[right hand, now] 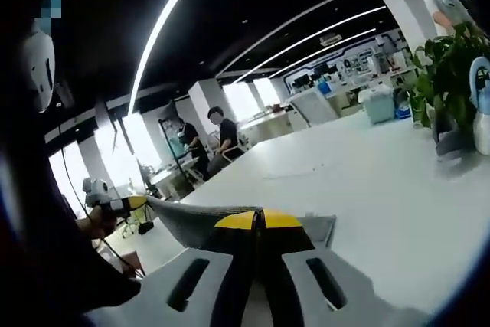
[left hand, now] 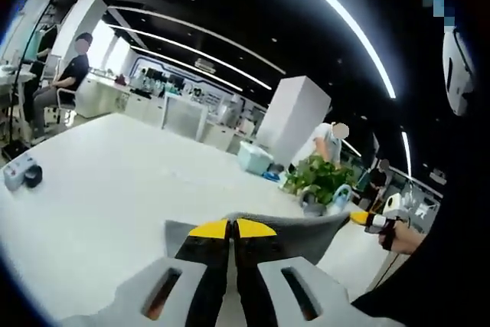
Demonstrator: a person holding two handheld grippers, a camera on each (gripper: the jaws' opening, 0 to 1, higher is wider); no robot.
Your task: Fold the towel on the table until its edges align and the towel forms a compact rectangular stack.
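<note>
A grey towel [left hand: 321, 229] hangs stretched between the two grippers above the white table [left hand: 115, 189]. In the left gripper view my left gripper [left hand: 232, 229] has its yellow tips pressed together on the towel's upper edge. The right gripper [left hand: 373, 220] comes in from the right in a hand, pinching the far corner. From the right gripper view, my right gripper [right hand: 259, 220] is shut on the towel [right hand: 195, 223]. There the left gripper [right hand: 116, 204] holds the other end at the left. The towel's lower part is hidden behind the jaws.
A potted plant [left hand: 318, 178] and a spray bottle [left hand: 341, 198] stand at the table's far side, beside a light-blue box [left hand: 254, 157]. A small grey device [left hand: 21, 174] lies at the table's left. People sit and stand at desks beyond the table.
</note>
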